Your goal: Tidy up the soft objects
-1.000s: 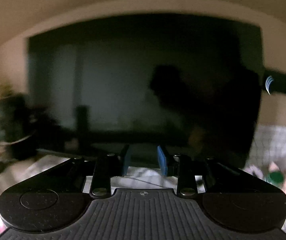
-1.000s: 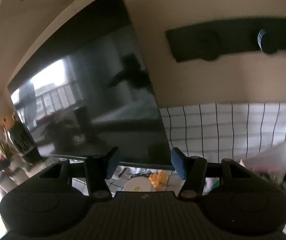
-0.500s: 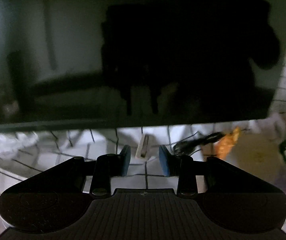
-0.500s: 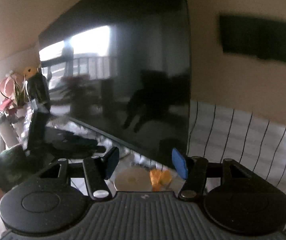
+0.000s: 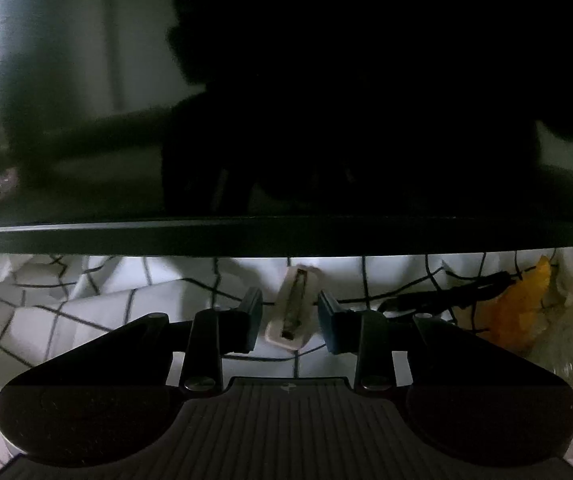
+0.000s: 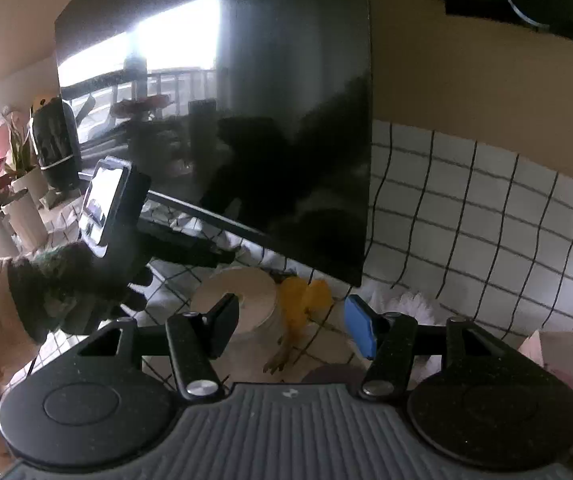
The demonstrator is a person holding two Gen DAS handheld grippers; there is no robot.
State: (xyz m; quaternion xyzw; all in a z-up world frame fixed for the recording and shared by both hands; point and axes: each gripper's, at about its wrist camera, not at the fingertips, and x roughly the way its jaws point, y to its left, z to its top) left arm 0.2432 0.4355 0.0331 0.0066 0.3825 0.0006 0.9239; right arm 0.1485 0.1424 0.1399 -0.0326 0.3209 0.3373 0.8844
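Note:
An orange soft toy (image 6: 302, 300) with thin legs lies on the white checked cloth (image 6: 466, 216) under the corner of a dark TV screen (image 6: 246, 120). It is just beyond my right gripper (image 6: 291, 328), which is open and holds nothing. The left wrist view has the same orange toy (image 5: 518, 312) at the far right. My left gripper (image 5: 290, 320) is open low over the cloth (image 5: 86, 312). A small white plastic piece (image 5: 292, 312) lies just past its fingertips, and the pads are apart from it. A gloved hand (image 6: 66, 292) carries the left gripper's body (image 6: 106, 208).
The TV's lower edge (image 5: 286, 232) hangs close over the cloth. A black cable (image 5: 446, 296) runs beside the orange toy. A round white roll (image 6: 238, 296) stands left of the toy, white fluff (image 6: 406, 304) to its right. Potted plants (image 6: 6, 168) and a dark speaker (image 6: 54, 140) stand at the left.
My left gripper has dropped from facing the screen to low over the cloth, closing on the white piece. The right view has tilted down and rolled, and the gloved hand has come into view.

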